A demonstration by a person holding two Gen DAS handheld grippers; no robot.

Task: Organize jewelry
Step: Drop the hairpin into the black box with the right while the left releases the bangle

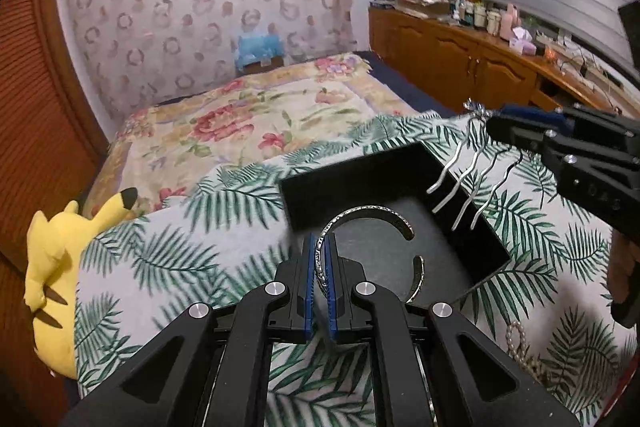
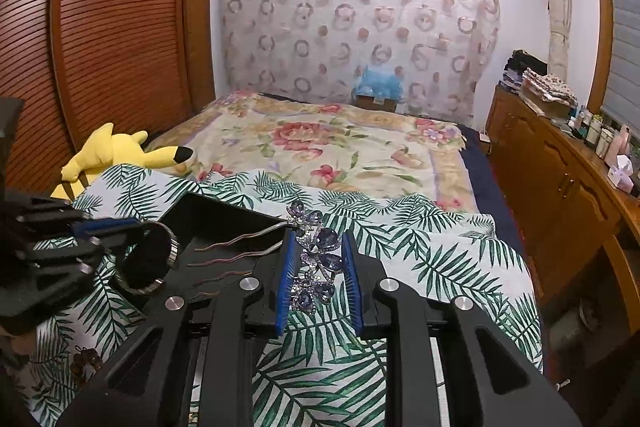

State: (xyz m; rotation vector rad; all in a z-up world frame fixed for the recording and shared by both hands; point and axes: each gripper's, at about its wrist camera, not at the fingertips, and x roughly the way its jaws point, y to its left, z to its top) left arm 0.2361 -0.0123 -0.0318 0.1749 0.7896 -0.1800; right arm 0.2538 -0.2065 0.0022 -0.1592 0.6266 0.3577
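Nearest to us in the left wrist view, our left gripper (image 1: pixel 320 259) has its blue-padded fingers pressed narrowly together on the band of an open silver cuff bracelet (image 1: pixel 372 223). The gripper reaches forward and slightly down, holding the cuff over the near corner of a square black open-topped box (image 1: pixel 344 183), so that the bracelet's curve hangs above the box's dark grey floor. From the right wrist view the same cuff (image 2: pixel 150 259) shows at the left, clamped by that gripper (image 2: pixel 96 231), which enters from the left edge.

Our right gripper (image 2: pixel 320 255) holds a silver hair comb with purple-blue crystal flowers (image 2: pixel 316 259); the flowered head sits between the blue pads, which touch it on both sides with a moderate gap between them. The wavy metal prongs point off to the left, over the black box (image 2: pixel 216 223). In the left wrist view this gripper (image 1: pixel 496 123) comes in from the right edge, roughly level, with the comb (image 1: pixel 468 179) dangling prongs-down across the box's right wall.

The box rests on a white cloth printed with green palm fronds (image 1: pixel 168 247), spread over a floral bedspread (image 1: pixel 256 115). A string of pale pearl beads (image 1: pixel 516 339) lies on the cloth near our left gripper's right side. A yellow plush toy (image 1: pixel 60 267) lies at the bed's left edge.
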